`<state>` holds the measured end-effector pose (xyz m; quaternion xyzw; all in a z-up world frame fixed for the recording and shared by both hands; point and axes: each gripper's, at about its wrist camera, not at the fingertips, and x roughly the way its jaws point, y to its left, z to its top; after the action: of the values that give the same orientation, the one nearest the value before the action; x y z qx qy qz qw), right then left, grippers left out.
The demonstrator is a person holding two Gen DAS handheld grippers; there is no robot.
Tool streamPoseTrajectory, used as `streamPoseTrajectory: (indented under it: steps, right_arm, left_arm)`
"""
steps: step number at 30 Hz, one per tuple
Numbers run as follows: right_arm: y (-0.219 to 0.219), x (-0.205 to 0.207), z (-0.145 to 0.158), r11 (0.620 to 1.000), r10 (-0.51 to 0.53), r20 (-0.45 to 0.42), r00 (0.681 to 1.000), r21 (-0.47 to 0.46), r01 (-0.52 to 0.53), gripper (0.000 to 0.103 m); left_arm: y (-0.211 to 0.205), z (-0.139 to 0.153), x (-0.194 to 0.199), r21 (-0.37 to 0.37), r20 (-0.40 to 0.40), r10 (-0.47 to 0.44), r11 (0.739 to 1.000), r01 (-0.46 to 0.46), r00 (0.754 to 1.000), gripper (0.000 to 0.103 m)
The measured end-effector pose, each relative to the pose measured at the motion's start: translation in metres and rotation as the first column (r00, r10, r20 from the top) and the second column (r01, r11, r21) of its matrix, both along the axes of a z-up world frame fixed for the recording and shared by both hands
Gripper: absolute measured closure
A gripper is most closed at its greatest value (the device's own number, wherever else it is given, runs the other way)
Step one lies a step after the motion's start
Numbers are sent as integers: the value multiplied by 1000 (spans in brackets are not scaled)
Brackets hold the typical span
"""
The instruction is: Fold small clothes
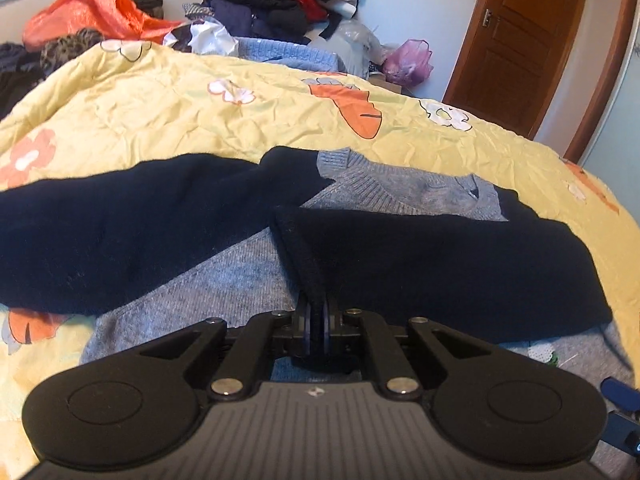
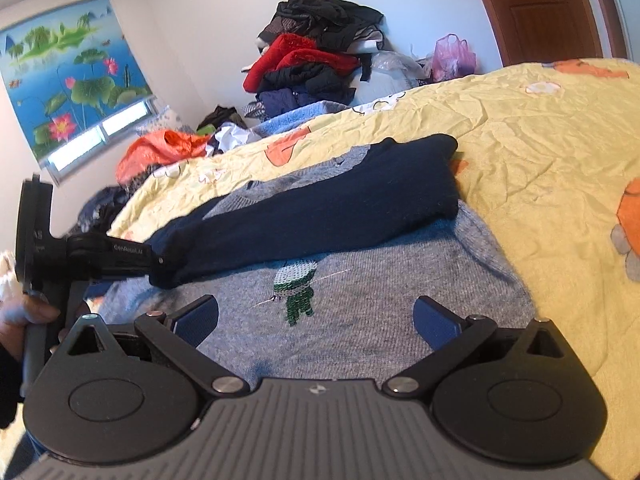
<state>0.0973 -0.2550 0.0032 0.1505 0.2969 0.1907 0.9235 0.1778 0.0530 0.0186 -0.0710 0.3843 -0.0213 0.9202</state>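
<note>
The small grey sweater (image 2: 360, 320) lies flat on the yellow bedspread (image 2: 540, 140), its navy sleeves folded across the chest. The left gripper (image 1: 316, 320) is clenched on the cuff edge of the navy sleeve (image 1: 440, 264), the dark knit pinched between its pads at about 6 o'clock in the left wrist view — the sleeve runs off from there toward 3 o'clock. The right gripper (image 2: 316, 316) hangs released, jaws spread wide over the grey body just below the green embroidered figure (image 2: 296, 292), and nothing is between its pads.

The step in hand looks like laying this sleeve square across the front. To do it well, keep the cuff low and carry it level so the sleeve doesn't drag the body out of line, and let the fold land along the shoulder seam rather than on a slant. The free right gripper would be best used pressing the grey body down near the hem — that should stop the knit creeping on the crinkled bedspread. Release only once the cuff lies flat.
</note>
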Motion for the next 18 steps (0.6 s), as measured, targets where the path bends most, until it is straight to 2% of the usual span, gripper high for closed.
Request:
streamPoseTrajectory:
  steps: [2,5,6,7,8,9,11,15,17,18]
  right_arm:
    - [6,2,14,999,26,49,998,-25,-25,1]
    - [15,18,45,997,58,161,985,-67,-47,1]
    - [20,30,53,995,62,175,983,-88,-47,1]
    - [24,44,57,993,64,177,982,-109,-45,1]
    - [29,60,57,990,59,165,985,-134,-36,1]
    - [34,77,54,986,49,141,989,-167,-25,1]
    - [45,108,40,969,33,77,996,-247,-13,1]
    - [57,136,5,942,14,-20,1000,-336,-19,1]
    - [57,132,-2,933,26,8,1000,-360,-21,0]
    - [59,130,-5,932,26,9,1000,-361,-21,0]
  left_arm:
    - [-2,7,-6,32,7,-1,999,1,1000,95]
    - [2,21,-23,20,59,-14,1000,13,998,90]
    - [3,24,-29,3,76,-21,1000,21,997,78]
    - [3,26,-32,-12,89,-26,1000,28,996,52]
    - [1,26,-34,-15,99,-28,999,30,995,33]
    - [-2,26,-35,-11,109,-24,1000,26,994,8]
    - [-10,22,-36,-5,139,-27,1000,28,990,4]
    - [-21,2,-20,40,54,-59,998,57,997,5]
    - [-16,-12,-15,26,11,-53,998,52,999,6]
    - [-14,-13,-18,49,42,-52,998,50,998,9]
